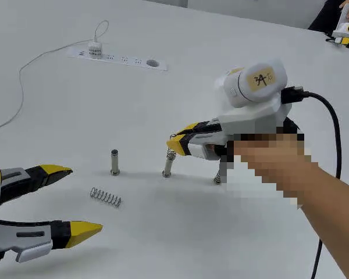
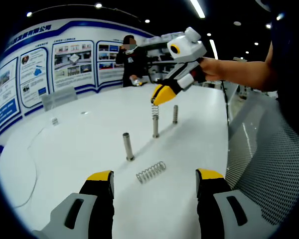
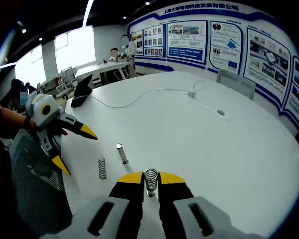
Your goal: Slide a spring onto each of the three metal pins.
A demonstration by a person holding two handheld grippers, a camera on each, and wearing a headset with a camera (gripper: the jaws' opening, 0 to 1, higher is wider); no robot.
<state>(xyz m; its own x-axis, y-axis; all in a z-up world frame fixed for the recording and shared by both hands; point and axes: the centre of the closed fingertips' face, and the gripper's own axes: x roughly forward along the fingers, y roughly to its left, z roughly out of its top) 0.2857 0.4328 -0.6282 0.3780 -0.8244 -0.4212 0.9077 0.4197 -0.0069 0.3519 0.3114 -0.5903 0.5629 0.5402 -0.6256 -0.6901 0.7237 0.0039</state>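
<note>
Three metal pins stand in a row on the white table (image 1: 180, 232). The left pin (image 1: 114, 162) (image 2: 127, 146) (image 3: 122, 153) is bare. On top of the middle pin (image 1: 168, 167) (image 2: 155, 127) sits a spring (image 1: 171, 154) (image 2: 153, 103) (image 3: 150, 179), and my right gripper (image 1: 175, 145) (image 2: 162, 94) (image 3: 151, 178) is shut on it. A spring is wrapped around the right pin (image 1: 219, 174) (image 2: 175, 114). A loose spring (image 1: 105, 197) (image 2: 151, 172) (image 3: 101, 168) lies flat in front of the bare pin. My left gripper (image 1: 78, 199) (image 2: 154, 175) (image 3: 77, 152) hovers open just short of it.
A white power strip (image 1: 116, 58) with a cable (image 1: 29, 64) lies at the table's far side. A device (image 1: 346, 29) rests at the far right corner. A mesh chair (image 2: 269, 164) stands beside the table, and a person (image 2: 129, 59) stands in the background.
</note>
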